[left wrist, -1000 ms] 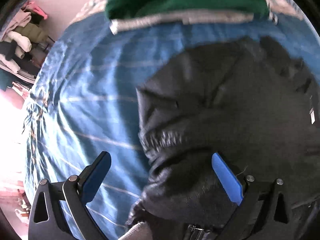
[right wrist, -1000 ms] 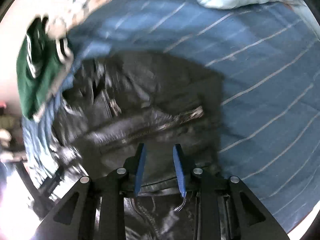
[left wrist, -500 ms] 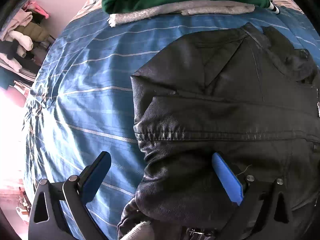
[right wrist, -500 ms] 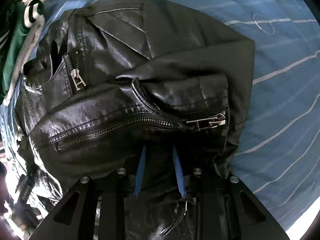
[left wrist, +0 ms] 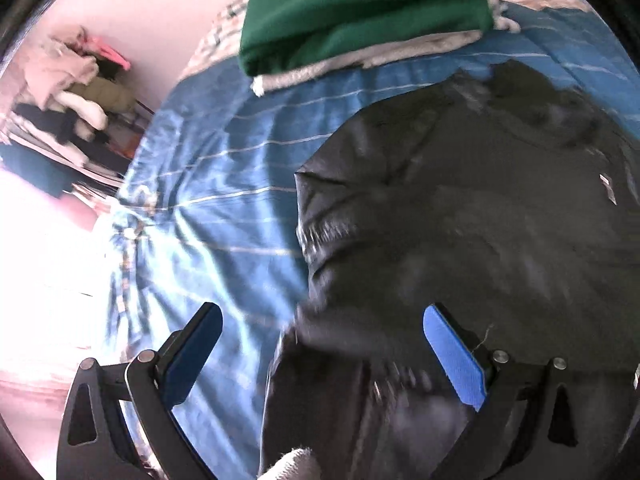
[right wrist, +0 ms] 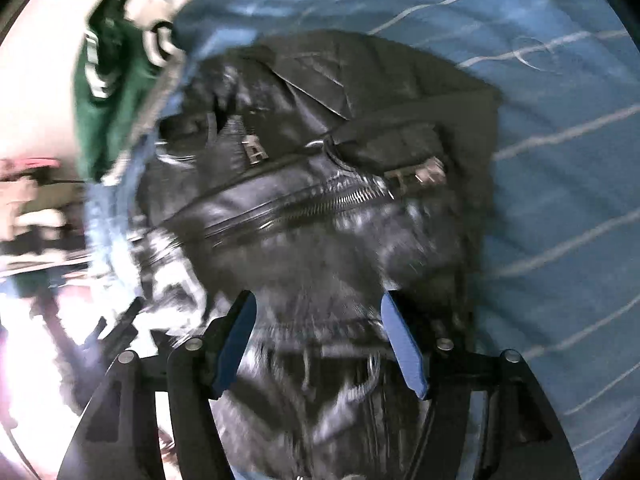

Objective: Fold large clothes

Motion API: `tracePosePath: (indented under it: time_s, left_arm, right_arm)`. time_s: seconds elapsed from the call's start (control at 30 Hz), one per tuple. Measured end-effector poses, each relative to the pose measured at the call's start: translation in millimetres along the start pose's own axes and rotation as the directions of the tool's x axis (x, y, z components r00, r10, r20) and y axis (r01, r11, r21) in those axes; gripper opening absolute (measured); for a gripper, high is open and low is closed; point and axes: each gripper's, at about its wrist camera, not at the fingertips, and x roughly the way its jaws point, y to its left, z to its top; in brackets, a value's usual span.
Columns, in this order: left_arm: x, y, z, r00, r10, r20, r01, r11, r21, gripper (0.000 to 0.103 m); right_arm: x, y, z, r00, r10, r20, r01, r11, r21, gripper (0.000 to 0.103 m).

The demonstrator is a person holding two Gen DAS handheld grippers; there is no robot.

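Note:
A black leather jacket [left wrist: 480, 216] lies folded on the blue striped bedsheet [left wrist: 224, 208]. Its silver zipper shows in the right wrist view [right wrist: 304, 208]. My left gripper [left wrist: 324, 328] is open, just above the jacket's near left edge, holding nothing. My right gripper [right wrist: 316, 320] is open over the jacket's near hem [right wrist: 320, 280], with the leather lying between and below the blue pads. Both views are motion blurred.
A folded green garment [left wrist: 360, 12] on a grey one lies at the far end of the bed, also in the right wrist view [right wrist: 108, 112]. A heap of clothes [left wrist: 68, 92] stands off the bed at far left. Blue sheet [right wrist: 560, 200] spreads to the jacket's right.
My right gripper was shut on the jacket's hem and has opened, letting it go. Both grippers have pulled back and up. The left gripper stayed open.

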Motion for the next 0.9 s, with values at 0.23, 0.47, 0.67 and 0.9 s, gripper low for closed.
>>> tracePosePath:
  time_s: [0.23,0.47,0.67,0.9]
  left_arm:
    - [-82,-93,-67,0.978,0.209,-0.018,-0.206,0.973,0.100,0.103]
    - [-127,-210,-137,0.964,0.222,-0.145,-0.197,0.965,0.172,0.103]
    - [-133,-291,-164,0.953,0.262,-0.153,-0.225,0.948,0.226,0.103]
    - [-80,-319,-159,0.909,0.391,-0.142,-0.350,0.904,0.246,0.103]
  right_arm:
    - [-53,-88,-28,0.998,0.017,-0.063,-0.014,0.999,0.041,0.081]
    - [-80,-180,-49,0.993,-0.050,-0.110,0.059,0.995,0.077,0.085]
    - [-108,-242,-49,0.991,-0.099,-0.089,0.109,0.987,0.120,0.085]
    - [-119,-268,-35,0.992,-0.105,-0.069,0.116,0.978,0.172,0.085]
